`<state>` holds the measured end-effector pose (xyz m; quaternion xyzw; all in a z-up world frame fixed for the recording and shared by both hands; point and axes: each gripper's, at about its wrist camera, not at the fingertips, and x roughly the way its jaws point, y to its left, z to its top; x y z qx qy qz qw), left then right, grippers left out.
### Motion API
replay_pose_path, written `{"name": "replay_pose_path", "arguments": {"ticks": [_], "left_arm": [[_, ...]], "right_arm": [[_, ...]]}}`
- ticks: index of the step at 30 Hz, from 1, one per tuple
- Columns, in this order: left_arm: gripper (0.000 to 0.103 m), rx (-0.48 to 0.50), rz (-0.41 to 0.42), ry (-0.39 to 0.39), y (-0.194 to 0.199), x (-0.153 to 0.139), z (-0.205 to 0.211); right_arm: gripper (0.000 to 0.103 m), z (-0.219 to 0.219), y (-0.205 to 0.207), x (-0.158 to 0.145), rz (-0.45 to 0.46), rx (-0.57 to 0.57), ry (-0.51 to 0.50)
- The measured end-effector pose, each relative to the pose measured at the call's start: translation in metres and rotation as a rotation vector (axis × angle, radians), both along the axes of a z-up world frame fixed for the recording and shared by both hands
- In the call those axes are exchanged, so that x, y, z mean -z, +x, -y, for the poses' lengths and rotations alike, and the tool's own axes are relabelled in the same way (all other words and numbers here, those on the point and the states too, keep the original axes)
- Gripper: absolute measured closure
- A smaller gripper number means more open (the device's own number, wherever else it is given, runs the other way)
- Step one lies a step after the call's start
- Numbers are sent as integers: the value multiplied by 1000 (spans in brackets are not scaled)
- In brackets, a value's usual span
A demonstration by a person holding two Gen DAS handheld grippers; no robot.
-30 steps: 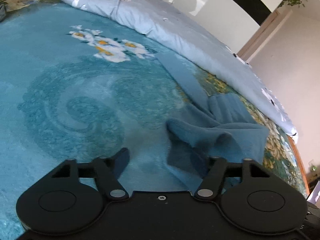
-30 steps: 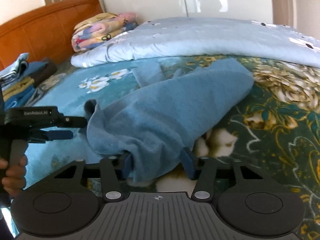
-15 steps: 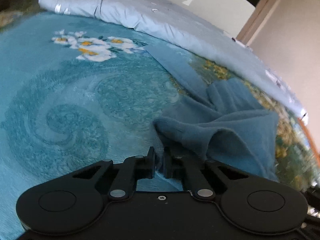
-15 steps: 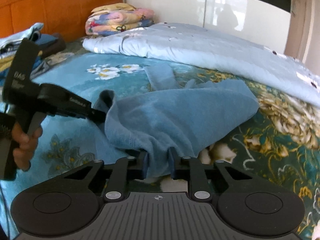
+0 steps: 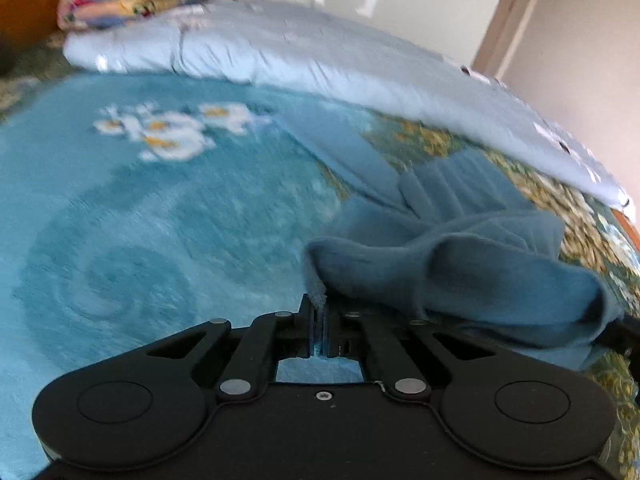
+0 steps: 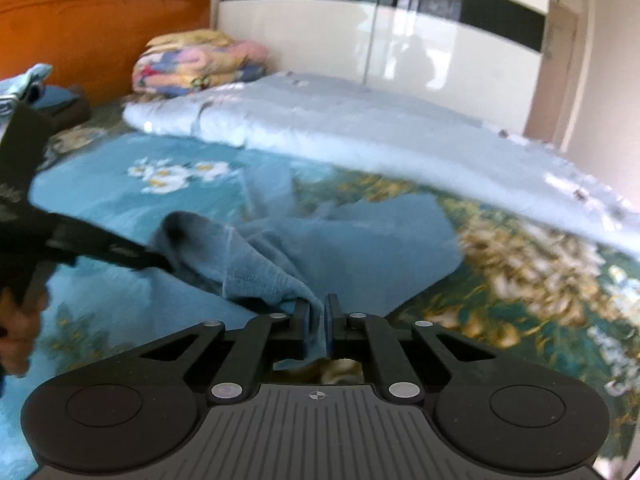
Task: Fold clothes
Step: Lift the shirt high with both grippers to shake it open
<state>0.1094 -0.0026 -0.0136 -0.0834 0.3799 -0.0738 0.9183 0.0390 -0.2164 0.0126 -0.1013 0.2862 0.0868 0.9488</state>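
One pale quilt [image 6: 360, 136] beyond garment [image 6: 360, 248]

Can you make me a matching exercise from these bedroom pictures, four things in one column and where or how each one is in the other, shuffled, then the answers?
Things:
1. blue garment
2. light blue quilt
3. folded floral blanket
4. left gripper

Places or states:
A. stacked by the orange headboard
B. lying long along the far side of the bed
C. shut on a corner of cloth
D. crumpled on the bedspread, pinched at two points

Pairs: 1-D, 2-B, 3-A, 4-C. The right gripper makes the garment's second pinch.
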Motion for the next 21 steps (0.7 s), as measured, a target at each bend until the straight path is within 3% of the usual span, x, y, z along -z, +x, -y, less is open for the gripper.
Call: {"name": "replay_pose_path", "arguments": {"ticks": [3, 7, 15, 21], "left_arm": [[102, -7, 74, 52, -6, -23, 6], [102, -15, 188, 96, -14, -68, 9], [102, -40, 409, 157, -42, -154, 10], [102, -71, 590, 199, -79, -229, 7]], "right_arm": [[98, -2, -1, -7, 105, 16, -77], [98, 3, 7, -26, 221, 62, -100], [98, 5, 11, -96, 518, 67, -141], [98, 5, -14, -153, 736, 39, -173]]}}
